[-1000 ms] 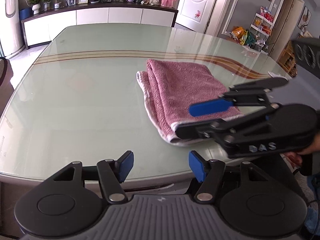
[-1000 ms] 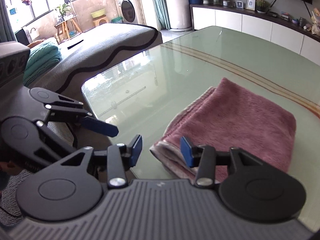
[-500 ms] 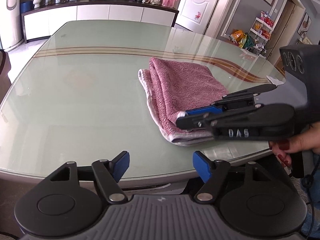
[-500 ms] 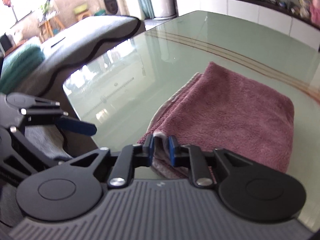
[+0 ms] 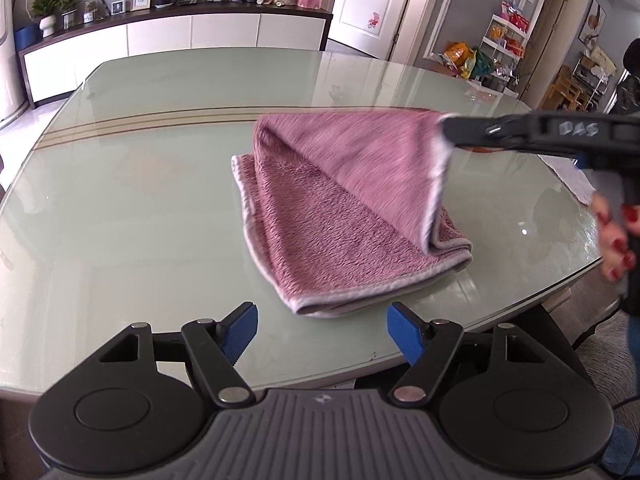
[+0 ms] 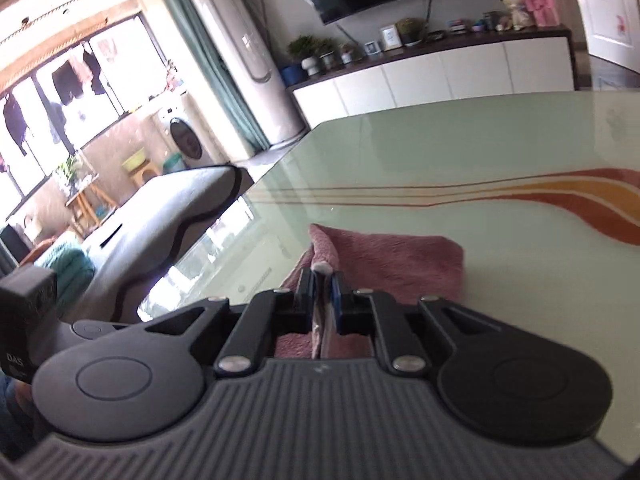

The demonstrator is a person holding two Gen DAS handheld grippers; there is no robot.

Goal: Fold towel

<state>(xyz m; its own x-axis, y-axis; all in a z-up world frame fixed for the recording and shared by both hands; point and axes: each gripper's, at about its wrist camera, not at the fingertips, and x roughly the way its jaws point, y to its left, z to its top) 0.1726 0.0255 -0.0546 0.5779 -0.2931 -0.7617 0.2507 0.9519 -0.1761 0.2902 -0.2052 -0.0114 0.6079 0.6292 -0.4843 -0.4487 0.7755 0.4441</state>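
Observation:
A pink towel (image 5: 320, 224) with a pale hem lies on the glass table (image 5: 140, 200). Its top layer is peeled up and stretched to the right. My right gripper (image 6: 323, 280) is shut on the towel's (image 6: 400, 260) corner; in the left wrist view the right gripper (image 5: 450, 132) holds that corner above the table at the right. My left gripper (image 5: 322, 330) stands open just in front of the towel's near edge, with nothing between its blue pads (image 5: 240, 328).
A hand with red nails (image 5: 612, 240) holds the right gripper's handle at the right edge. The table's front rim (image 5: 360, 376) runs right behind the left fingers. A white cabinet (image 5: 180, 36) and a door stand beyond the far end; a sofa (image 6: 160, 216) lies to the left.
The right gripper closed on the towel's near right corner, then lifted it and pulled it up and to the right, opening the fold. The left gripper moved a little closer to the towel.

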